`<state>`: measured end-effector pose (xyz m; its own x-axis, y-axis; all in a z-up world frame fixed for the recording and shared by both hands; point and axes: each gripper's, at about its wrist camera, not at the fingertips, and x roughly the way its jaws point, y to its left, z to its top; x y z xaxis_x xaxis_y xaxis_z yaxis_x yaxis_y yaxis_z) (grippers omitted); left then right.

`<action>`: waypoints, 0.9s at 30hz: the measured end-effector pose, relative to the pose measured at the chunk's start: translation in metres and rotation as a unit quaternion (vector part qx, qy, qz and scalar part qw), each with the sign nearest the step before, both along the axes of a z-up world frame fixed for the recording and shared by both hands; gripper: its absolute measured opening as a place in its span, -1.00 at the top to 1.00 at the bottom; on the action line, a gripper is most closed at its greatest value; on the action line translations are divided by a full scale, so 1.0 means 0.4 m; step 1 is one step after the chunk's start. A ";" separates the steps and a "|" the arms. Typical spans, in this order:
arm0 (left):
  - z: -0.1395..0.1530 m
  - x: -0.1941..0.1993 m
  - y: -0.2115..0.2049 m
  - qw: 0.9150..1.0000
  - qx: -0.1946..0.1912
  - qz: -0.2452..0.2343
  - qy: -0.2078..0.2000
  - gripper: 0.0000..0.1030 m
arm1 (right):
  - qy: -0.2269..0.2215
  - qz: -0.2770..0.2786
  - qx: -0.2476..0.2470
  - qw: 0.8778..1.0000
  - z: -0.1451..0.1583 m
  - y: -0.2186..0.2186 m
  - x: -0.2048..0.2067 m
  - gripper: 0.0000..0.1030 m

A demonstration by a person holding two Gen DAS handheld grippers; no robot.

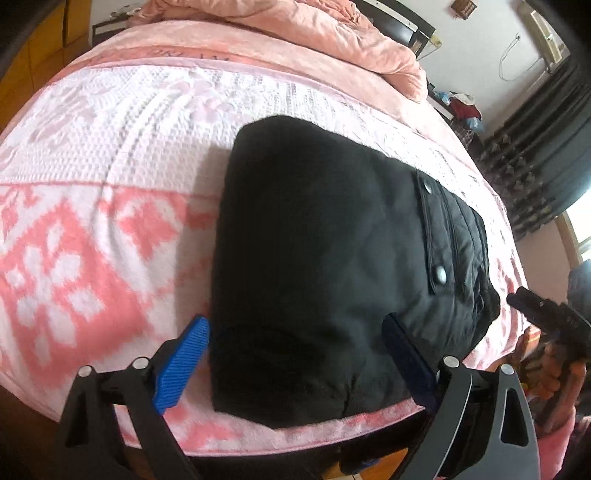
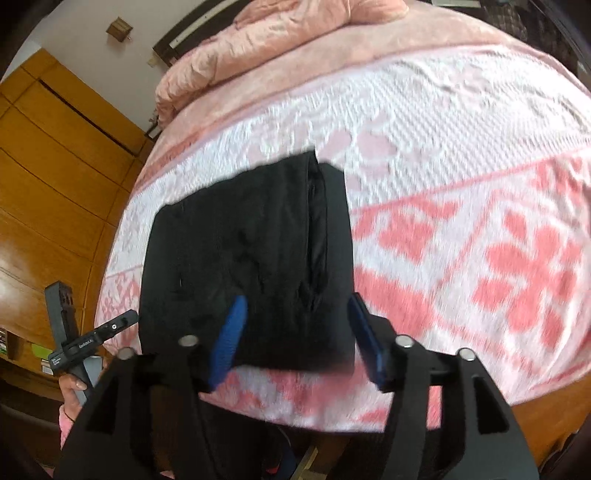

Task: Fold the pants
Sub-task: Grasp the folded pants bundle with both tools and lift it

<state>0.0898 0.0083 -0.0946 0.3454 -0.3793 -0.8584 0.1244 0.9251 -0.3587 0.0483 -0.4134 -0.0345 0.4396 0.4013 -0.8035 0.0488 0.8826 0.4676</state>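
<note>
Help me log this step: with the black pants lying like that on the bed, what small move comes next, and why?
Probably draw both tongs back. The pants already lie in a compact folded block on the blanket, and left tongs and right tongs stand open, gripping nothing.

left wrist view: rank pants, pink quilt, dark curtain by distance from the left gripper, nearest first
1. pants: black, folded, right ahead of the open left gripper, at the bed's near edge.
2. pink quilt: bunched at the bed's far end, top centre.
3. dark curtain: off the bed, by the wall at right.

2 and 3 are close; the quilt seems nearer.
</note>
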 end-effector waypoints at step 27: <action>-0.227 0.245 -0.006 0.961 -0.182 -0.113 0.175 -0.94 | 0.106 0.060 0.265 0.957 -0.298 -0.122 0.163 -0.69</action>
<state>0.1879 0.0057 -0.1854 -0.0666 -0.7073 -0.7037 0.1195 0.6946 -0.7094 0.1137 -0.4623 -0.1536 0.2137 0.8143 -0.5397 0.1053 0.5301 0.8414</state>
